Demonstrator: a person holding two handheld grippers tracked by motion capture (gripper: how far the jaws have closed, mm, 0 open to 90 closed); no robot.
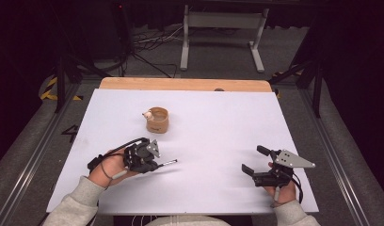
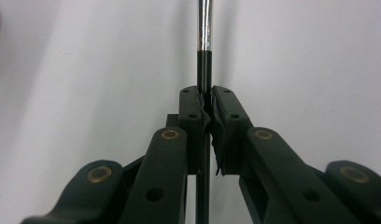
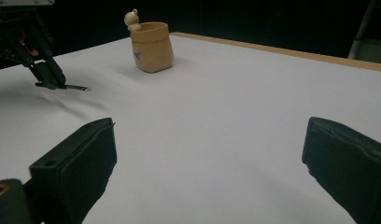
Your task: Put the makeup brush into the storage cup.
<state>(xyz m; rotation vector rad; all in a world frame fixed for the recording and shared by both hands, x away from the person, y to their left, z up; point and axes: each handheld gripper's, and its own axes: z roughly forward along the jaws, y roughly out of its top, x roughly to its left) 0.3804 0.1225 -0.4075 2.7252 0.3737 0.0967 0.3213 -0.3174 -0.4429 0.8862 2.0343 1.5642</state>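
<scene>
Clamping a slim black-and-silver pen [image 2: 204, 60], the left gripper [image 1: 155, 165] aims its long axis rightward, tan pouch-shaped holder [image 1: 157, 120] beyond on the counter [image 1: 218, 132]; right gripper [image 1: 256, 162] fingers apart, empty

Grey carpet floor [image 1: 218, 52], white metal stand [image 1: 223, 21], dark bkgd.

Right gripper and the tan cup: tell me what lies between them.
Nothing: in the high view, only bare white table separates the open right gripper from the tan cup. The right gripper view agrees.
</scene>
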